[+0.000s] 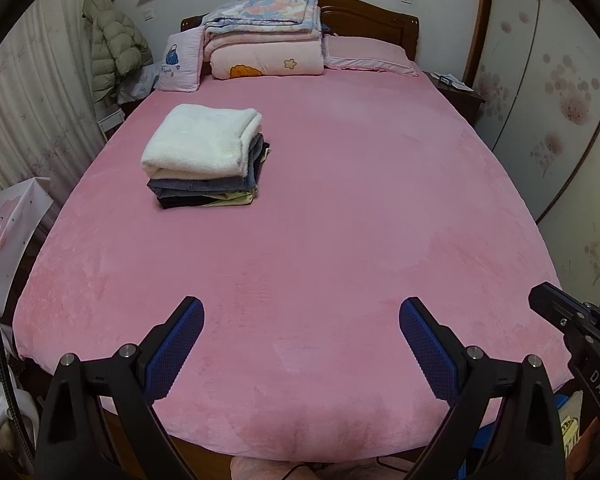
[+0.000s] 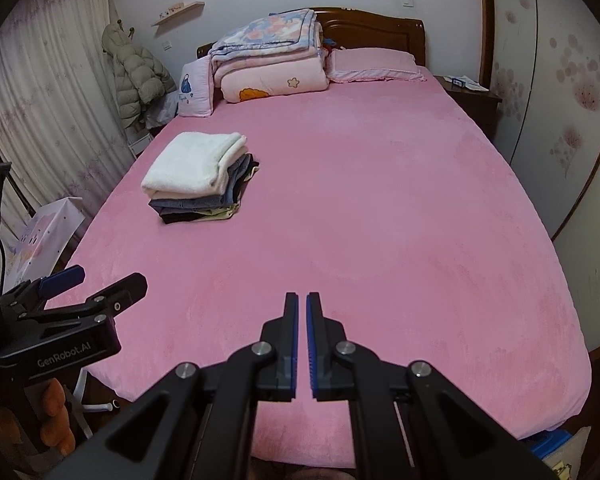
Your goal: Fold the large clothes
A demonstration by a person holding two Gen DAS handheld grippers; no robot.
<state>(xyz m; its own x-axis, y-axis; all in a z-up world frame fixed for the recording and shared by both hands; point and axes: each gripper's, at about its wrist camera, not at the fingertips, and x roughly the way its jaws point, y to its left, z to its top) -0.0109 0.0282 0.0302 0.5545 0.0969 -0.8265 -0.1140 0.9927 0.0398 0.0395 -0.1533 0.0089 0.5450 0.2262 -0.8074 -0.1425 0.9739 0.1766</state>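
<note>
A stack of folded clothes (image 1: 206, 156) lies on the pink bed (image 1: 340, 200), left of middle; a white fleece piece is on top, with grey-blue, yellow and black pieces under it. It also shows in the right wrist view (image 2: 200, 178). My left gripper (image 1: 301, 312) is open and empty over the bed's near edge, well short of the stack. My right gripper (image 2: 302, 300) is shut with nothing between its pads, also over the near edge. The left gripper (image 2: 76, 280) shows at the left of the right wrist view. Part of the right gripper (image 1: 560, 312) shows at the right edge of the left wrist view.
Folded quilts (image 1: 266, 36), a small cushion (image 1: 180, 62) and a pink pillow (image 1: 366, 56) lie by the wooden headboard. A puffer coat (image 1: 114, 46) hangs at the left by the curtain. A nightstand (image 1: 458, 94) stands at the right, beside a wardrobe. A paper bag (image 1: 8, 232) stands left of the bed.
</note>
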